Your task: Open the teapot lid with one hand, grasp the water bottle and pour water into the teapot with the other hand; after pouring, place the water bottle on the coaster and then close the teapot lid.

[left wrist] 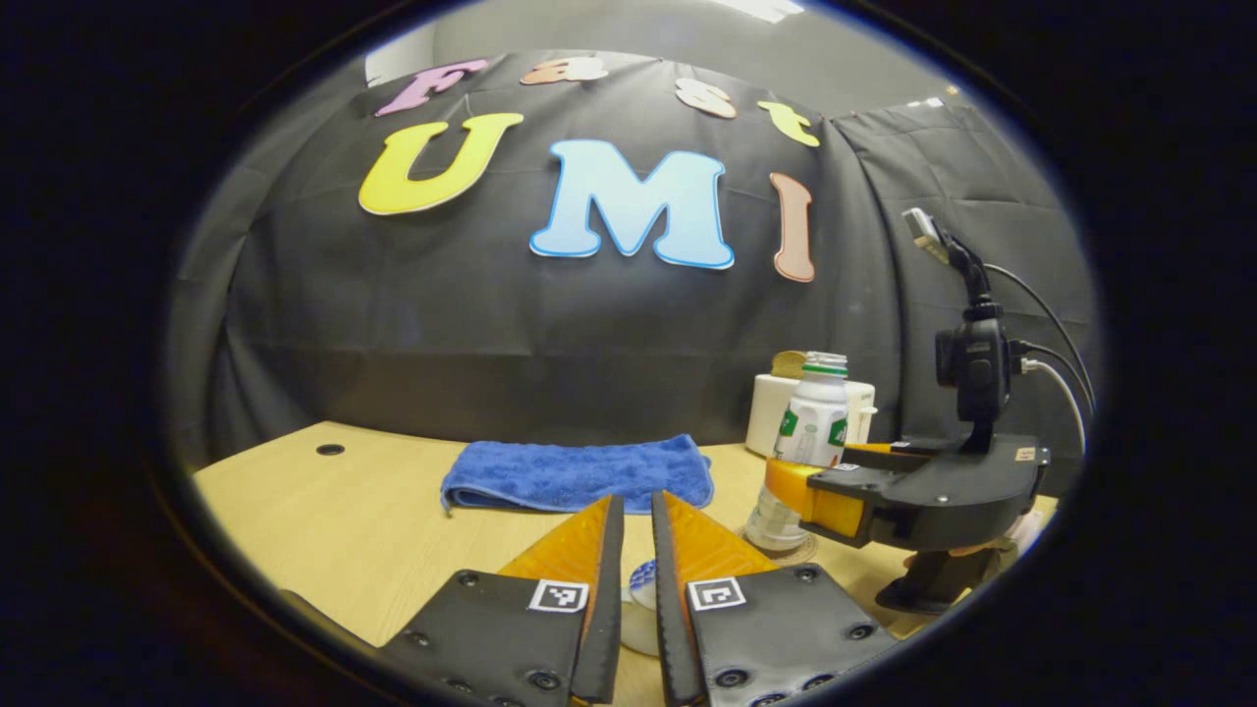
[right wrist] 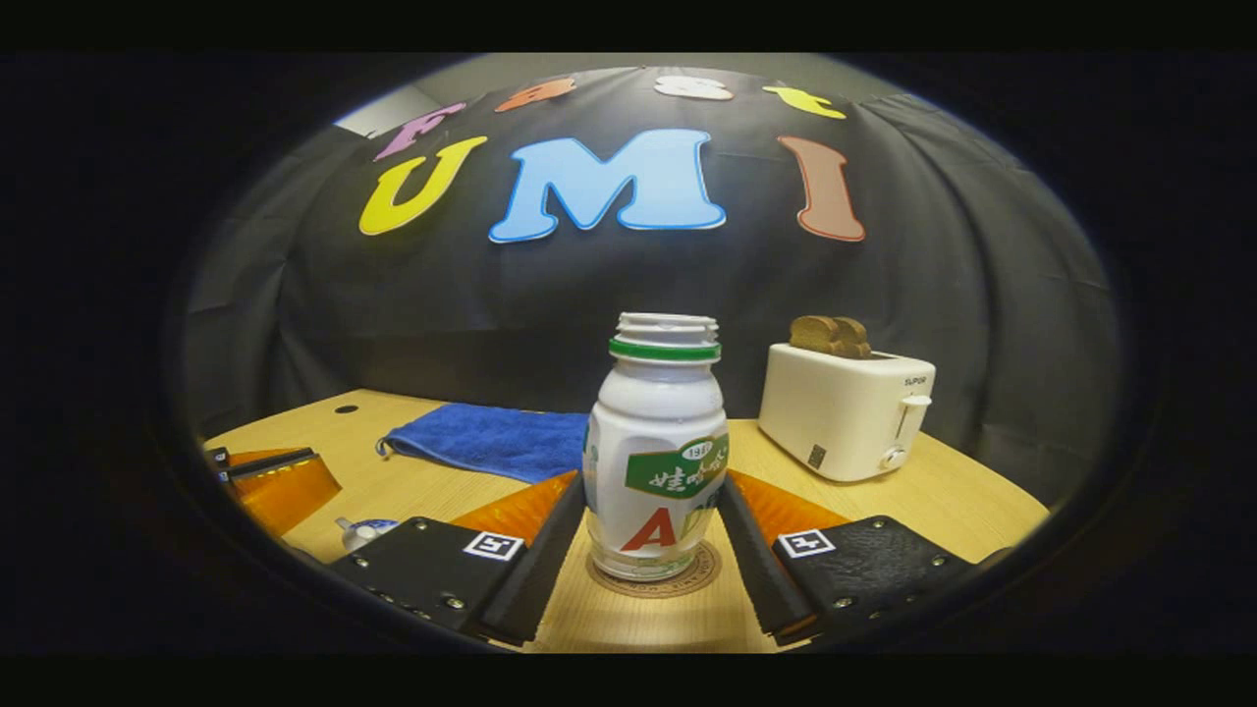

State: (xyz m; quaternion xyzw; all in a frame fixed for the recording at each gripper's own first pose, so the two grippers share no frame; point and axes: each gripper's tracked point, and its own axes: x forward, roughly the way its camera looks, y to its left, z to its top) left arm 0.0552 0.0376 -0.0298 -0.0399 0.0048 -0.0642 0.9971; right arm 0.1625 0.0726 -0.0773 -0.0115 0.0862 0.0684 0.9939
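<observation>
The uncapped white water bottle [right wrist: 656, 462] stands upright on the round coaster [right wrist: 699, 572], and my right gripper [right wrist: 650, 481] is shut on its sides. In the left gripper view, that bottle [left wrist: 813, 422] and the right gripper [left wrist: 815, 496] are off to the right, with the coaster [left wrist: 797, 552] under the bottle. My left gripper [left wrist: 636, 499] is nearly shut, with the blue and white knob of the teapot lid [left wrist: 643, 574] pinched between its fingers. White china shows just below the knob, and the rest of the teapot is hidden. A blue and white piece of the teapot [right wrist: 361, 531] sits low at the left beside the left gripper [right wrist: 280, 481].
A folded blue towel [left wrist: 579, 474] lies at the back of the wooden table [left wrist: 324, 530]. A white toaster [right wrist: 845, 412] with bread in it stands at the back right, close behind the bottle. There is a small hole [left wrist: 330, 450] in the table's far left corner.
</observation>
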